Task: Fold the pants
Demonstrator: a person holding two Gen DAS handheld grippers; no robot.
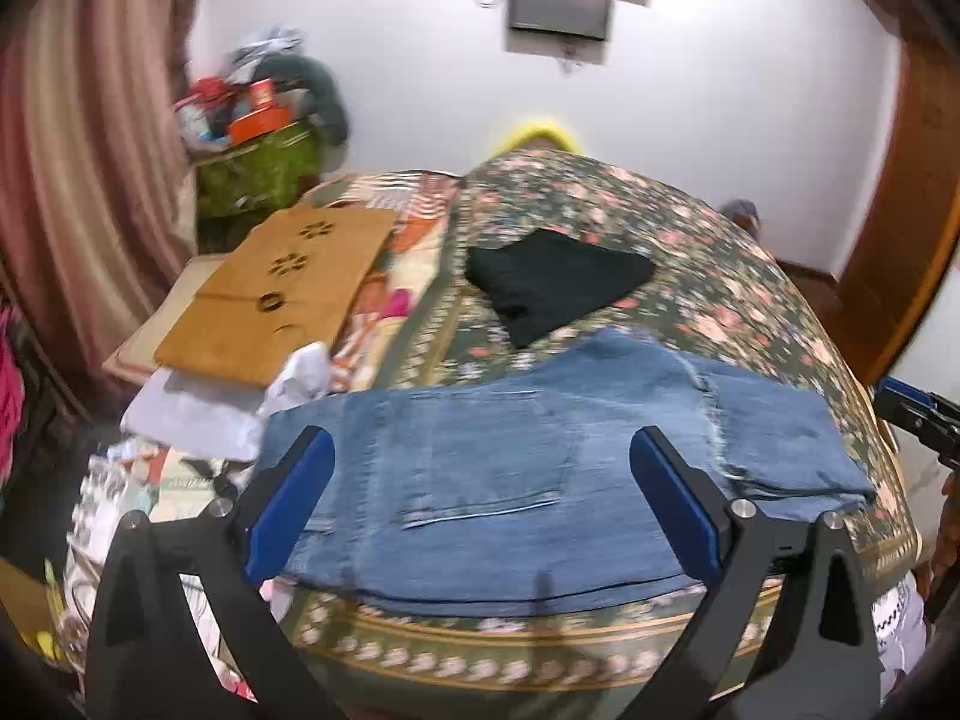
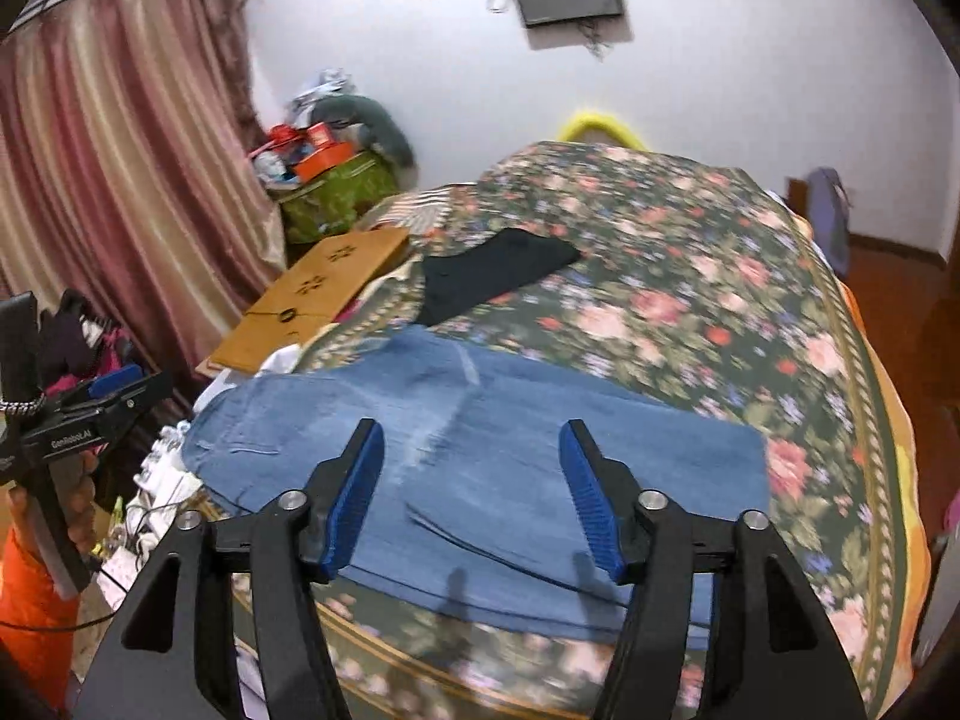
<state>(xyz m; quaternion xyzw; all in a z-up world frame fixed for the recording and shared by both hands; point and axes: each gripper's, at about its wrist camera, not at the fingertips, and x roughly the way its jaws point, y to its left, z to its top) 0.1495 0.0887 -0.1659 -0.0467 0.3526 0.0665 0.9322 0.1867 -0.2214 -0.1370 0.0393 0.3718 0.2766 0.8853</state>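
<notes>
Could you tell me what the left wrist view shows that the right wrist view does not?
Only the left wrist view shows the open left gripper close up over the jeans, plus white cloth below the brown board.

Only the right wrist view shows the open right gripper close up, the hand carrying the other gripper, and a purple item beyond the bed.

Both show the jeans, the black garment behind them, and the floral bedspread.
</notes>
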